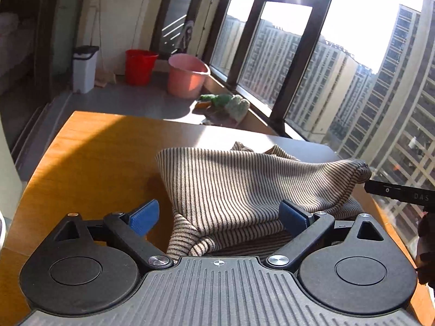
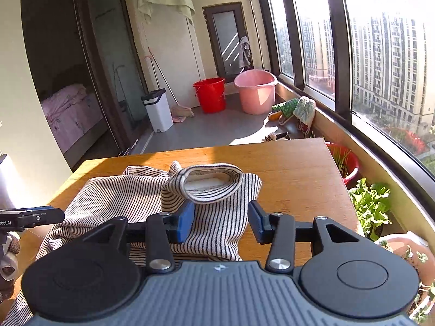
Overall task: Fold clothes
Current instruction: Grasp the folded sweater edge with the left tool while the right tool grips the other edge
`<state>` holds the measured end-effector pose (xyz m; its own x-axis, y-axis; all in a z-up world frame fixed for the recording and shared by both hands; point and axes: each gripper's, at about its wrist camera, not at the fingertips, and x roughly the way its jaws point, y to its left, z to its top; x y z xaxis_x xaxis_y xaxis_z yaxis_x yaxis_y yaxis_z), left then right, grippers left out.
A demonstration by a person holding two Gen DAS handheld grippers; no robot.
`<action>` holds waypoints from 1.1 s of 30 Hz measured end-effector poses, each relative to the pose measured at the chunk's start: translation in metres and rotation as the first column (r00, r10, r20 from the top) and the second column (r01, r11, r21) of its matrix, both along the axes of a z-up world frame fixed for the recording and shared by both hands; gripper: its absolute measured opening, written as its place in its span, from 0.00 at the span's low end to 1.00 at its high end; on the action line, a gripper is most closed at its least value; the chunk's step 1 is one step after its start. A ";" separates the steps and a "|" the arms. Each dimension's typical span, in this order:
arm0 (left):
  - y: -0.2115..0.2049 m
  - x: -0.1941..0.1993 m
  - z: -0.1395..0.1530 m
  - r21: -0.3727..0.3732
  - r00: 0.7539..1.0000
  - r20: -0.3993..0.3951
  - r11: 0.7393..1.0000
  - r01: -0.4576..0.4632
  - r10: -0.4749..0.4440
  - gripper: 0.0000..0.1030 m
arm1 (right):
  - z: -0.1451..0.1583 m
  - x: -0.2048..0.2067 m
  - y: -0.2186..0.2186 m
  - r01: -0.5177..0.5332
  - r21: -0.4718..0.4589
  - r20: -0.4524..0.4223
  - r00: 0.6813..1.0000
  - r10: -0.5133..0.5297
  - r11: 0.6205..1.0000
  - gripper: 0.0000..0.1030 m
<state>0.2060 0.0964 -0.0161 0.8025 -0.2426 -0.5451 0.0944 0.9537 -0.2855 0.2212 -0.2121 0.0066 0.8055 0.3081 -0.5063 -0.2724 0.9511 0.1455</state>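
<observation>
Striped knit fabric, a beige-and-black top (image 1: 244, 187), is lying bunched and partly doubled over on a wooden table (image 1: 89, 160) beside a sunlit balcony window. Its ribbed collar (image 2: 214, 179) is standing open toward the right wrist camera, and part of the cloth is draping toward the near edge.

The left gripper (image 1: 220, 217) is hovering low over the near folds with its blue-padded fingers (image 1: 145, 216) spread wide, holding nothing. Its right pad is lying close against the cloth, though contact cannot be confirmed. The right gripper (image 2: 221, 222) is likewise sitting parted over the garment's collar end, its left pad just over the stripes and its right pad over bare wood.

Both tools are flanking the garment from opposite ends, a stance that would suit either gathering edges for a fold or letting go after one. The rumpled heap suggests folding is incomplete.

A red bucket (image 2: 210, 93) and a pink basin (image 2: 255, 91) are standing on the floor beyond.
</observation>
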 end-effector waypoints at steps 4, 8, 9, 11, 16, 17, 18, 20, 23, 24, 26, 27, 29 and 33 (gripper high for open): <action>-0.006 0.002 0.009 -0.079 0.998 0.021 0.995 0.058 -0.057 0.96 | 0.019 0.006 0.008 -0.024 0.045 0.075 0.997 0.021 0.999 0.46; -0.016 0.023 -0.005 -0.179 0.991 -0.035 0.977 0.118 -0.126 0.96 | -0.003 0.035 0.003 -0.009 0.173 -0.101 0.995 0.026 0.985 0.46; -0.017 0.025 -0.011 -0.163 0.991 -0.043 0.980 0.117 -0.126 0.96 | -0.016 0.042 0.002 0.019 0.168 -0.167 0.986 0.010 0.986 0.46; -0.020 0.028 -0.022 -0.130 0.991 -0.057 0.985 0.116 -0.124 0.96 | -0.038 0.042 -0.003 0.050 0.172 -0.206 0.978 -0.013 0.984 0.40; -0.029 0.032 -0.022 -0.043 0.989 -0.044 0.990 0.138 -0.140 0.96 | -0.010 0.039 0.010 -0.022 0.062 -0.107 0.994 0.029 0.998 0.40; -0.029 0.034 -0.022 -0.043 0.989 -0.047 0.990 0.136 -0.138 0.96 | -0.002 0.046 0.016 -0.040 0.049 -0.092 0.995 0.044 0.998 0.40; -0.027 0.036 -0.023 -0.061 0.990 -0.047 0.989 0.132 -0.135 0.97 | 0.005 0.052 0.022 -0.057 0.037 -0.077 0.995 0.059 0.998 0.40; -0.025 0.037 -0.024 -0.075 0.990 -0.044 0.989 0.131 -0.134 0.97 | 0.014 0.070 0.035 -0.098 0.042 -0.086 0.991 0.101 0.994 0.42; -0.027 0.033 -0.022 -0.061 0.989 -0.045 0.989 0.135 -0.138 0.97 | 0.005 0.105 0.061 -0.139 0.025 -0.125 0.982 0.141 0.990 0.42; -0.026 0.030 -0.018 -0.063 0.990 -0.048 0.989 0.132 -0.135 0.97 | 0.000 0.114 0.069 -0.148 0.015 -0.137 0.979 0.148 0.989 0.42; -0.021 0.023 -0.011 -0.074 0.990 -0.047 0.989 0.127 -0.131 0.97 | -0.014 0.136 0.089 -0.173 -0.002 -0.176 0.970 0.170 0.985 0.44; -0.017 0.019 -0.007 -0.083 0.991 -0.042 0.989 0.125 -0.129 0.98 | -0.019 0.143 0.095 -0.177 -0.017 -0.194 0.966 0.170 0.984 0.45; -0.003 0.009 0.001 -0.109 0.993 -0.023 0.988 0.109 -0.112 0.99 | -0.032 0.156 0.105 -0.185 -0.030 -0.231 0.957 0.174 0.982 0.45; 0.039 0.000 0.006 -0.215 0.999 -0.028 0.977 0.009 -0.015 1.00 | -0.034 0.165 0.106 -0.182 0.007 -0.262 0.949 0.177 0.983 0.08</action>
<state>0.2064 0.1351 -0.0100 0.7831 -0.3664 -0.5026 0.0940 0.8685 -0.4867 0.3859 -0.1057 -0.0277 0.5769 0.4250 -0.6975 -0.3939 0.8929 0.2183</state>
